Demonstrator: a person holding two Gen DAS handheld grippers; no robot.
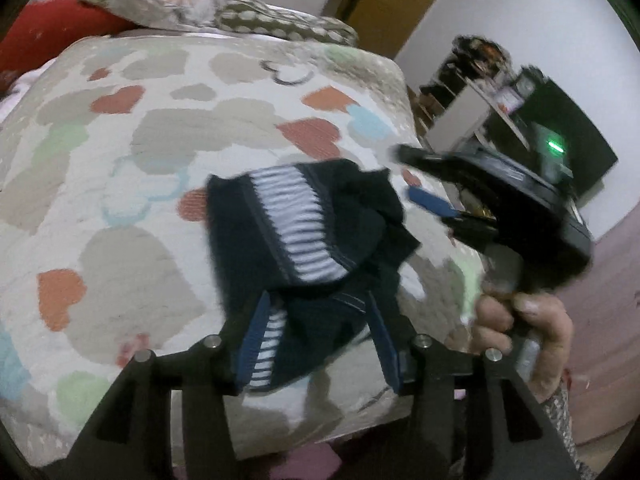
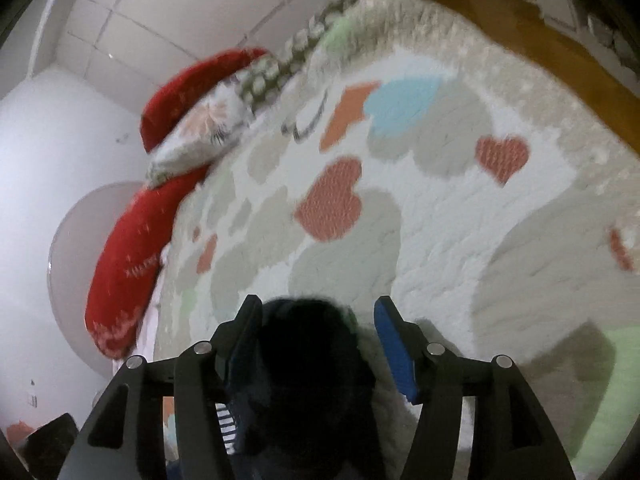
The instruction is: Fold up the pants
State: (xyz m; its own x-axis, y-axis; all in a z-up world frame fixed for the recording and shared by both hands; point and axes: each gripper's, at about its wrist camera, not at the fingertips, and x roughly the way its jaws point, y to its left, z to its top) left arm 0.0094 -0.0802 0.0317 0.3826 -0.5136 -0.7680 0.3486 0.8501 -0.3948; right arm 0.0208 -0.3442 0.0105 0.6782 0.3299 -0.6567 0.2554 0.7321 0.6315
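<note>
**Pants bunched between both grippers**

I see the pants [image 1: 304, 232] heaped on the bed [image 1: 120, 160], dark with a white stripe. My left gripper [image 1: 316, 344] and right gripper [image 2: 316, 352] both stand apart, cloth lying between the fingers of each, unpinched.

The pants [image 1: 320, 224] I hold are soft dark knit cloth with a ribbed white-striped band; my left gripper [image 1: 316, 340] is matt black plastic with blue pads and shiny metal bolts; the bed [image 1: 140, 160] wears a nubbly, quilted heart-patterned cover.
</note>
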